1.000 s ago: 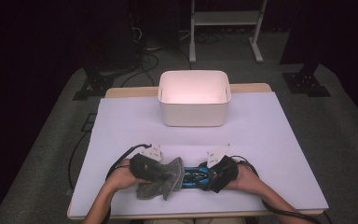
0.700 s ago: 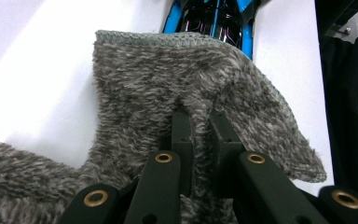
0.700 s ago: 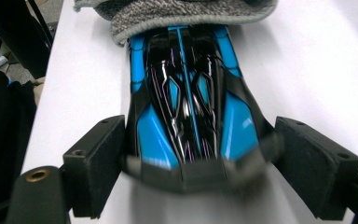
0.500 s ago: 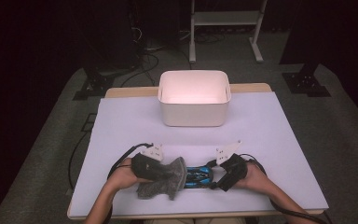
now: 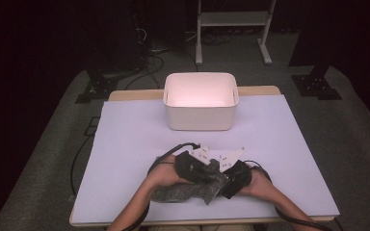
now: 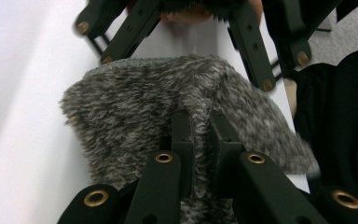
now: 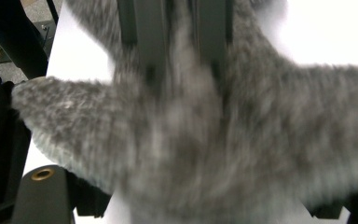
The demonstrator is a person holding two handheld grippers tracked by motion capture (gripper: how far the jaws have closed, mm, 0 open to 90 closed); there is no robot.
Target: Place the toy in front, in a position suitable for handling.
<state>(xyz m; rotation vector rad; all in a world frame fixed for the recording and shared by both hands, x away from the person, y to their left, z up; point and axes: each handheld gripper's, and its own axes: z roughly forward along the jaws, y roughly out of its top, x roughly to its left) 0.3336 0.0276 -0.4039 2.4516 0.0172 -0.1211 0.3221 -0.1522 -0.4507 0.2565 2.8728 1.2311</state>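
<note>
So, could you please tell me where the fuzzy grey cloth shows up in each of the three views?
High view: grey cloth near the table's front edge, between both hands.
Left gripper view: centre, pinched by the left gripper.
Right gripper view: across most of the frame, blurred.
Shared landmark: the white table cover beneath the cloth.

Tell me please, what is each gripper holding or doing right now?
Left gripper: closed on the grey fuzzy cloth.
Right gripper: at the cloth; grip cannot be told.

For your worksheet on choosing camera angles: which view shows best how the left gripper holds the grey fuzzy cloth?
The left gripper view: its jaws pinch a fold of the grey fuzzy cloth, sharp and close. The high view shows the cloth small, between both hands near the table's front edge. The right gripper view shows it blurred.
</note>
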